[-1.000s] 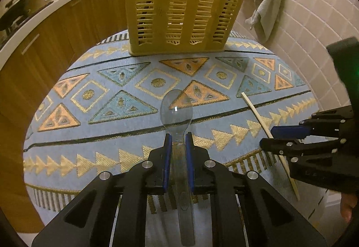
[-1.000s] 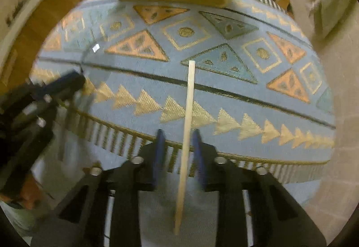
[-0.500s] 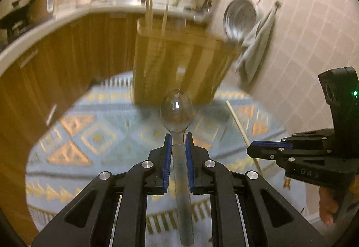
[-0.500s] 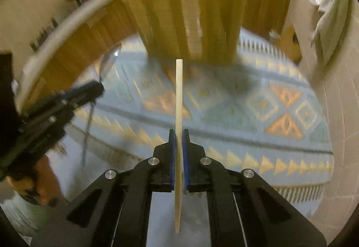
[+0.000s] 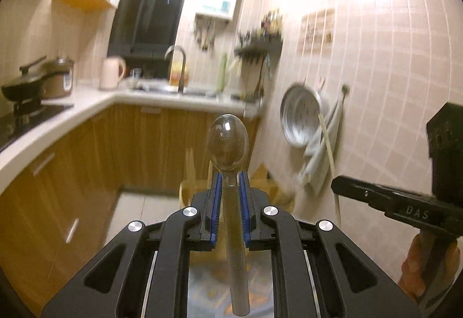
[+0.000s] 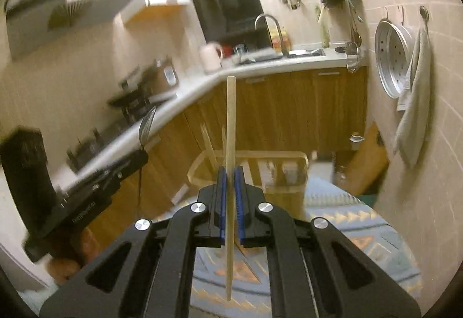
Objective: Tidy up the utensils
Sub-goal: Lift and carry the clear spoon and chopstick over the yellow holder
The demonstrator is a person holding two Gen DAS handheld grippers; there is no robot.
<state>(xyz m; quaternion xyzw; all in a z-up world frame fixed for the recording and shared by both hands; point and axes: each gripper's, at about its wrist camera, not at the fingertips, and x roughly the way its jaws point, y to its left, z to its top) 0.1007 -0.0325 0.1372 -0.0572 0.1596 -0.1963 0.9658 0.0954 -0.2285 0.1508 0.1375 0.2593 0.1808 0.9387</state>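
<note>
My left gripper (image 5: 230, 182) is shut on a clear plastic spoon (image 5: 228, 144), bowl pointing forward and up, lifted high off the table. My right gripper (image 6: 230, 176) is shut on a wooden chopstick (image 6: 230, 121), held upright above the table. The yellow slotted utensil basket (image 6: 277, 170) stands on the patterned cloth just beyond the right gripper; only its top edge (image 5: 188, 170) shows behind the left gripper. The right gripper (image 5: 385, 199) with the chopstick (image 5: 328, 144) shows at the right of the left wrist view. The left gripper (image 6: 110, 176) with the spoon (image 6: 147, 124) shows at the left of the right wrist view.
The table with the blue and orange patterned cloth (image 6: 361, 231) lies below. A wooden cabinet run with a white counter (image 5: 72, 107) curves behind. A tiled wall (image 5: 376, 57) stands on the right with a hanging metal pan (image 6: 390, 57) and towel (image 6: 413, 104).
Both grippers rose from the table and tilted up. The right gripper closed on the chopstick and lifted it. The left gripper carried the spoon up; the views now face the kitchen.
</note>
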